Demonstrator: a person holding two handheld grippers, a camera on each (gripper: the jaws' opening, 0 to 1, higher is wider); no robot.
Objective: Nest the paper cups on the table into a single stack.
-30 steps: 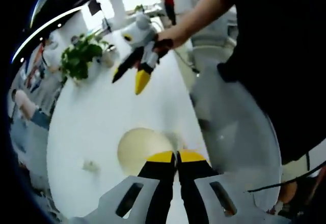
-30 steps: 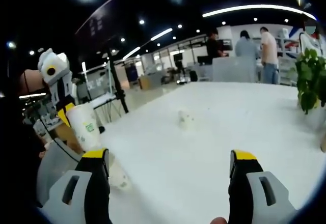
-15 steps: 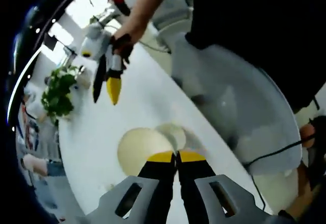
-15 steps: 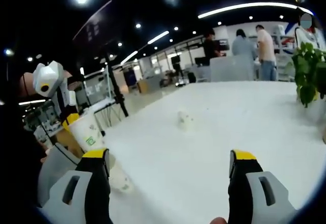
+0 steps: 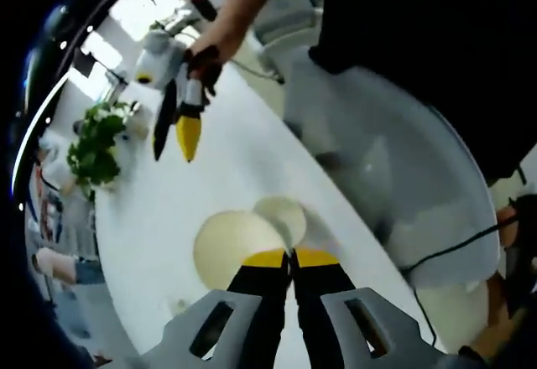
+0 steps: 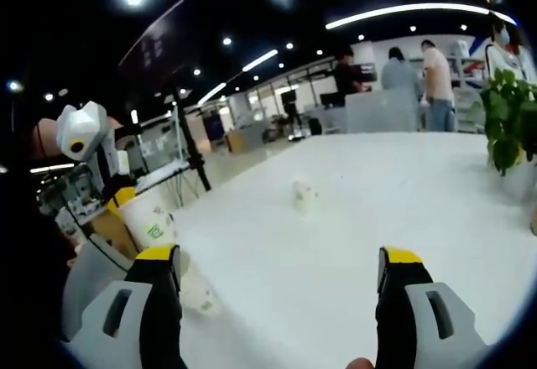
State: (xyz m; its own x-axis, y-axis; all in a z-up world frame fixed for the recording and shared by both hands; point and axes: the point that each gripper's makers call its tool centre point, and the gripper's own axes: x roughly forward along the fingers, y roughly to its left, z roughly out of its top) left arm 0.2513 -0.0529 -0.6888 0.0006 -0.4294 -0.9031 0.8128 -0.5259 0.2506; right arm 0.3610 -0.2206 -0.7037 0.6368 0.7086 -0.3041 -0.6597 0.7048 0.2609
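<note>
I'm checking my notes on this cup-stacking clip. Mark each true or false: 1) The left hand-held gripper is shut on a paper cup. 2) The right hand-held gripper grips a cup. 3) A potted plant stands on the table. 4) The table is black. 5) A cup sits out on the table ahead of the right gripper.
1) True: the left hand-held gripper is shut on a paper cup.
2) False: the right hand-held gripper is open, holding nothing.
3) True: potted plant.
4) False: the table is white.
5) True: small cup.
</note>
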